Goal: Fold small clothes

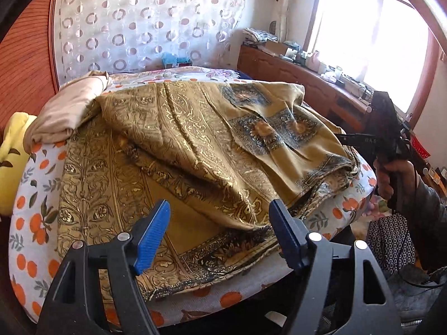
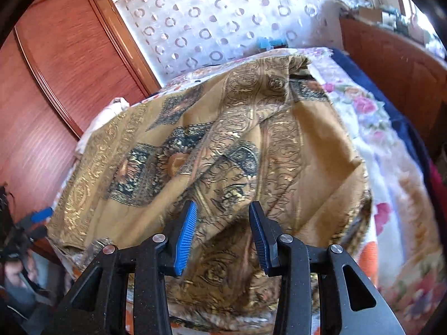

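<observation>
Gold-brocade cloth (image 1: 178, 150), patterned, lying rumpled and partly doubled across the bed (image 1: 36, 195), its near hem running along the bed's near edge. We are judging the fold half made: one layer is draping loosely over another. To do this step well, we are advising a pinch at two hem corners and matching edge to edge before smoothing. Left claw (image 1: 218, 233): we are seeing it standing wide above the near hem, holding nothing. Right claw (image 2: 222, 238): we are seeing it narrower, pads hovering over the bunched cloth near the bed's right edge, gripping nothing.
</observation>
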### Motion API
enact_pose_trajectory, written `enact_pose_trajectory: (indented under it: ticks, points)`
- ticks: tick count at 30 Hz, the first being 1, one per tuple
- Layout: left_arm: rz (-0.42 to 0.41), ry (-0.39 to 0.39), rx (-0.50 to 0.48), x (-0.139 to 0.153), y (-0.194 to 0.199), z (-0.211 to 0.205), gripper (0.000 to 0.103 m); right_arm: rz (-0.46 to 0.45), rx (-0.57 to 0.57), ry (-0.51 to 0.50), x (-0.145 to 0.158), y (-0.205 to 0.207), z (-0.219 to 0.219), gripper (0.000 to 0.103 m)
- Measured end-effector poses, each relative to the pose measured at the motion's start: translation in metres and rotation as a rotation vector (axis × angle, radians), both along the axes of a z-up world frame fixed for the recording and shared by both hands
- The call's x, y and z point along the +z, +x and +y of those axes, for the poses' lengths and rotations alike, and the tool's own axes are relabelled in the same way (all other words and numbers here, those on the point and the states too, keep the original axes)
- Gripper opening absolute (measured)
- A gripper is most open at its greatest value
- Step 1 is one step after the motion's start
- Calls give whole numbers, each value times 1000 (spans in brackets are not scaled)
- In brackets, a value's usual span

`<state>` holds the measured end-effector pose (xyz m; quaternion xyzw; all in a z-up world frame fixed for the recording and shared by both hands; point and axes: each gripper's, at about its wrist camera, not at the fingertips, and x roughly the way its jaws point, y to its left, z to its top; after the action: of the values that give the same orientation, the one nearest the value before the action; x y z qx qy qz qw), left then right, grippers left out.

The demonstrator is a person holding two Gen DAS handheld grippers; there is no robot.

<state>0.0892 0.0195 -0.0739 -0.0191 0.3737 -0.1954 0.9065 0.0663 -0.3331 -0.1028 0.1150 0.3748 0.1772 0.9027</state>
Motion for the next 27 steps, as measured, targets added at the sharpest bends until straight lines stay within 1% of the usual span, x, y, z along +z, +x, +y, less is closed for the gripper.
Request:
enact_pose_trajectory:
  ticks: [1,2,3,4,6,11,14,16,18,19,20,21,24,25,26,27]
  points:
    - [1,0,0,0,0,-1,74,-9,13,11,2,-2,1,15]
    - [1,1,2,-1,0,-1,74,-18,20,9,7,-3,-1,7]
    - [1,0,3,-1,1,-1,74,-40,22,-4,12,-8,0,7]
    - [1,-3,3,-2,1,-1,74,-65,27,-16,16,-11,-1,2]
    - [-2,-7,7,-2,0,0,74,-111,15,-38,27,-23,-4,1]
    - [-18,-16,12,1,-2,2,74,-174,-19,-61,49,-67,-20,0]
    - [-10,-20,14,-1,2,2,74,-166,-19,-89,44,-62,-21,0]
    - [-12,-22,18,-1,3,2,74,-141,-29,-68,36,-48,-22,0]
    - [-19,-26,18,0,2,1,74,-114,-39,-79,29,-32,-17,10]
    - [-21,-24,18,1,2,1,74,-97,-42,-82,24,-23,-13,25]
    - [-21,-21,17,0,2,0,74,-82,-40,-76,21,-16,-10,44]
    - [-20,-19,17,0,2,0,74,-66,-37,-60,15,-7,-8,49]
    - [-13,-11,20,-4,2,1,74,-13,-55,-26,2,12,-3,50]
    - [-9,-13,22,-5,3,2,74,-4,-62,-4,1,15,-4,44]
    - [-4,-16,22,-7,3,2,74,-1,-60,25,0,16,-5,15]
    - [0,-18,22,-8,3,3,74,1,-56,45,1,17,-6,3]
